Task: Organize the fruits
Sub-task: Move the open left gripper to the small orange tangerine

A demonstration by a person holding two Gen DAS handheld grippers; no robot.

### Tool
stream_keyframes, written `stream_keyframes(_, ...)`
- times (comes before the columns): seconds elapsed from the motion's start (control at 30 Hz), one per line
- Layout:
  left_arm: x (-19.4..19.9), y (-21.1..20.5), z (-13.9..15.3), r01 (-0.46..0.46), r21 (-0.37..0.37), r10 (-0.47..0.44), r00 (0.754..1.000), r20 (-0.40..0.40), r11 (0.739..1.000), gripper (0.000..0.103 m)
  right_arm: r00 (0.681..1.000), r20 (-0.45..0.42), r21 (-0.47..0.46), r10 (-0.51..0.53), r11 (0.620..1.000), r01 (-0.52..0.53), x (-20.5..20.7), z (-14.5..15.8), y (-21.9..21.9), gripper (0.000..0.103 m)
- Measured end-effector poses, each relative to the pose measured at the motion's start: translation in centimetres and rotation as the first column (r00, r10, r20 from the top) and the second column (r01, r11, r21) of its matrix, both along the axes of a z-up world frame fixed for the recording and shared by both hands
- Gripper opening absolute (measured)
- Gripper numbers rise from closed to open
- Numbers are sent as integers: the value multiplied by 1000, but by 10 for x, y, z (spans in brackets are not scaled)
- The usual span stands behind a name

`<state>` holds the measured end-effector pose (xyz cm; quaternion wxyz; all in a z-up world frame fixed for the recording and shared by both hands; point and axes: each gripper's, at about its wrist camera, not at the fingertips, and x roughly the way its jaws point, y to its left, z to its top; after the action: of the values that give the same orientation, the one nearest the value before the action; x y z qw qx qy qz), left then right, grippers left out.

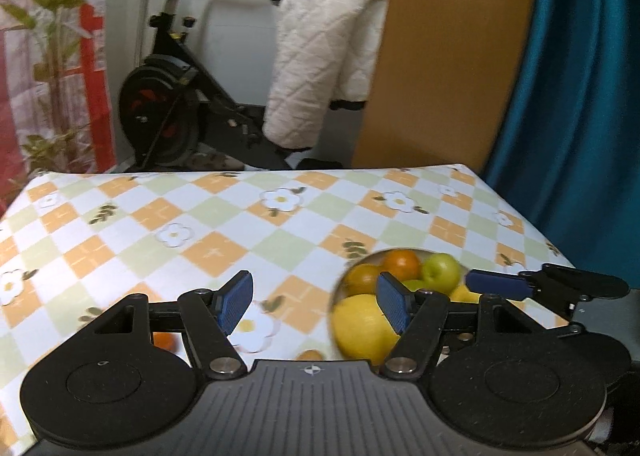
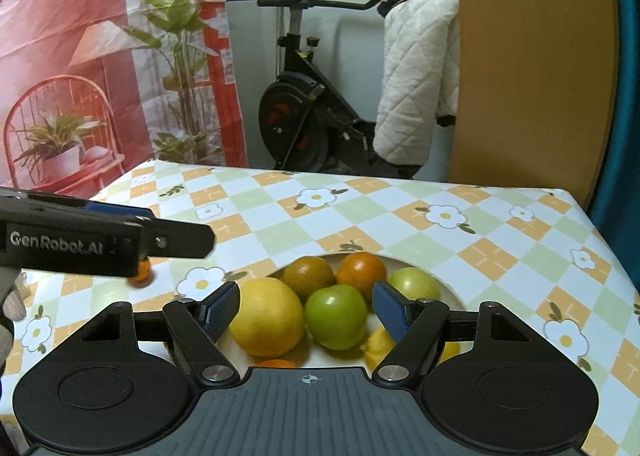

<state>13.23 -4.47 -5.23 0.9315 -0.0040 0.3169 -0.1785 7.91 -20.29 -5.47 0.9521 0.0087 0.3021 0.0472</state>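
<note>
Fruit fills a white bowl (image 1: 340, 288) near the right front corner of the table (image 1: 200, 216) in the left wrist view: a big lemon (image 1: 362, 326), two oranges (image 1: 402, 262) and a green apple (image 1: 442, 270). The left gripper (image 1: 316, 306) hangs over the checked cloth with its blue pads spread and nothing between them. A small orange (image 1: 164, 340) lies on the cloth under its left finger. The right gripper's blue pad (image 1: 496, 284) shows at the right edge.

From the right wrist view, the right gripper (image 2: 306, 312) hovers over the bowl (image 2: 450, 290), jaws apart and empty, with the lemon (image 2: 268, 320) and apple (image 2: 336, 316) below. The left gripper (image 2: 120, 232) reaches in from the left edge, above the small orange (image 2: 140, 270).
</note>
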Motion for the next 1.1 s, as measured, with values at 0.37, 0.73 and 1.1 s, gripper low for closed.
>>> stream_keyframes(0.37,3,65,6,-128,16,128,992,1,992,71,998,-13,-21,64,998,-64,13,4,37,70)
stream_keyframes(0.73,-6,96,-2,-164,24,165,986,-27,986,71,992,-41,-39,118,992,-120,23,0,56,70)
stream_keyframes(1.1,-10,107,-12,-163,14,163,985,-52,987,70,981,-70,-58,181,981,-185,23,-7,73,65)
